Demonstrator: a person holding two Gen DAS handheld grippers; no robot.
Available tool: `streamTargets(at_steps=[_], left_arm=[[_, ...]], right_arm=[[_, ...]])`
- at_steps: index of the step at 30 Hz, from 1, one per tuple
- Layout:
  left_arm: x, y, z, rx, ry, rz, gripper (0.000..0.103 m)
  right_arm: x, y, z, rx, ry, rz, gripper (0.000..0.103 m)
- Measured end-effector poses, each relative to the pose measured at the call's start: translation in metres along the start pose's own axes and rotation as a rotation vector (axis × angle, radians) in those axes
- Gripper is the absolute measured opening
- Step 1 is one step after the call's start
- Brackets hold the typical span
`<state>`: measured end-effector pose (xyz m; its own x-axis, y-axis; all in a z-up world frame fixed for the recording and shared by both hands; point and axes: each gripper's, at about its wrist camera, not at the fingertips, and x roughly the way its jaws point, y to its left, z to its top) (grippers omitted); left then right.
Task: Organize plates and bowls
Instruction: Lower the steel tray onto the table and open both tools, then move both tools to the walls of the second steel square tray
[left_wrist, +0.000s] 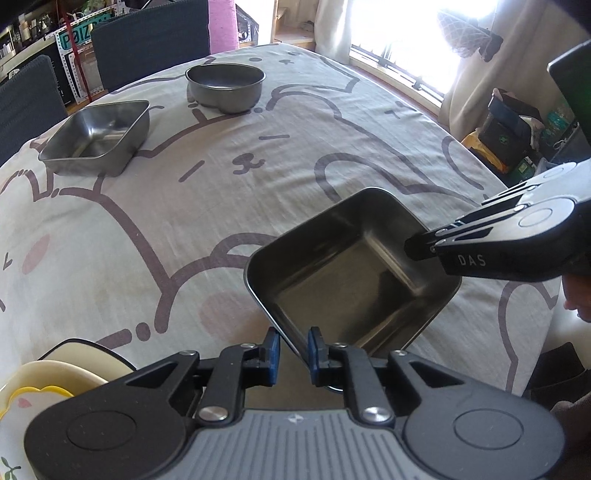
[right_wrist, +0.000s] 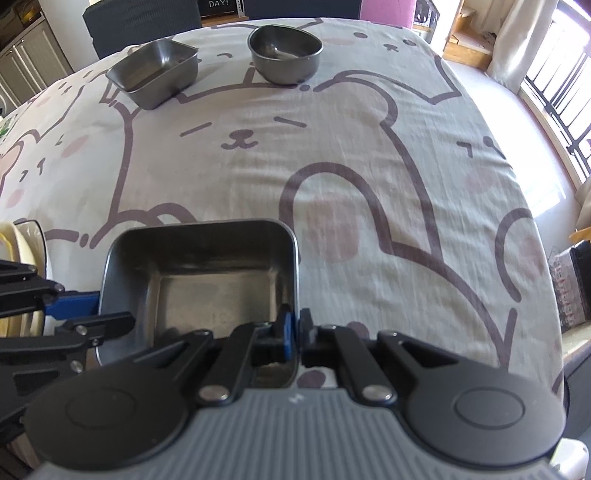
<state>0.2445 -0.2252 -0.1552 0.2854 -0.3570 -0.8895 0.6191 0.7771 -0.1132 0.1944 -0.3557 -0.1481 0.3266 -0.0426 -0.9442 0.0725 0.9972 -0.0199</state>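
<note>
now | right tool (right_wrist: 295, 332) clamps square tin (right_wrist: 199, 273) wall | left tool (left_wrist: 293, 350) loose astride rim

right tool (right_wrist: 296, 338) clamping square tin (right_wrist: 199, 273) wall

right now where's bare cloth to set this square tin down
The widest bare patch is mid-tablecloth, between the held square tin and the far square tin and round bowl. Bare too on the window side. Crowded by the cream plates at the near edge.
</note>
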Motion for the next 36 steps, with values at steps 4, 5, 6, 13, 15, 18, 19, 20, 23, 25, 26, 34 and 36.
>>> streamTargets(at_steps=[4,5,6,13,15,18,19,20,23,25,26,34,36], left_arm=[[0.000,0.001,0.000,0.002,0.002,-0.006,0.018],[0.000,0.001,0.000,0.002,0.002,-0.007,0.018],[0.000,0.001,0.001,0.003,0.002,-0.009,0.018],[0.000,0.002,0.002,0.001,0.003,-0.002,0.023],[-0.002,0.003,0.003,-0.004,0.001,0.001,0.025],[-0.004,0.006,0.004,-0.014,-0.003,0.001,0.039],[-0.005,0.006,0.004,-0.017,-0.006,0.002,0.044],[-0.006,0.007,0.005,-0.019,-0.009,0.003,0.049],[-0.010,0.007,0.005,-0.024,-0.019,0.006,0.057],[-0.014,0.007,0.006,-0.026,-0.024,0.007,0.061],[-0.016,0.007,0.006,-0.027,-0.029,0.007,0.065],[-0.035,0.012,0.005,-0.045,-0.074,0.004,0.088],[-0.040,0.015,0.005,-0.054,-0.086,0.002,0.093]], right_arm=[[0.002,-0.003,-0.001,0.016,0.007,0.012,0.006],[0.003,-0.003,-0.001,0.020,0.006,0.015,0.006],[0.003,-0.004,-0.001,0.024,0.006,0.018,0.006],[0.000,-0.004,-0.002,0.034,-0.005,0.028,0.023],[-0.002,-0.004,-0.002,0.030,-0.012,0.025,0.033],[-0.006,-0.005,-0.004,0.028,-0.024,0.031,0.039],[-0.007,-0.005,-0.004,0.029,-0.027,0.034,0.043],[-0.008,-0.005,-0.004,0.026,-0.031,0.034,0.046],[-0.014,-0.005,-0.007,0.012,-0.050,0.023,0.055],[-0.019,-0.007,-0.009,0.014,-0.064,0.029,0.057],[-0.022,-0.009,-0.010,0.016,-0.071,0.033,0.058],[-0.044,-0.018,-0.025,0.013,-0.124,0.064,0.080],[-0.050,-0.019,-0.028,0.011,-0.144,0.067,0.086]])
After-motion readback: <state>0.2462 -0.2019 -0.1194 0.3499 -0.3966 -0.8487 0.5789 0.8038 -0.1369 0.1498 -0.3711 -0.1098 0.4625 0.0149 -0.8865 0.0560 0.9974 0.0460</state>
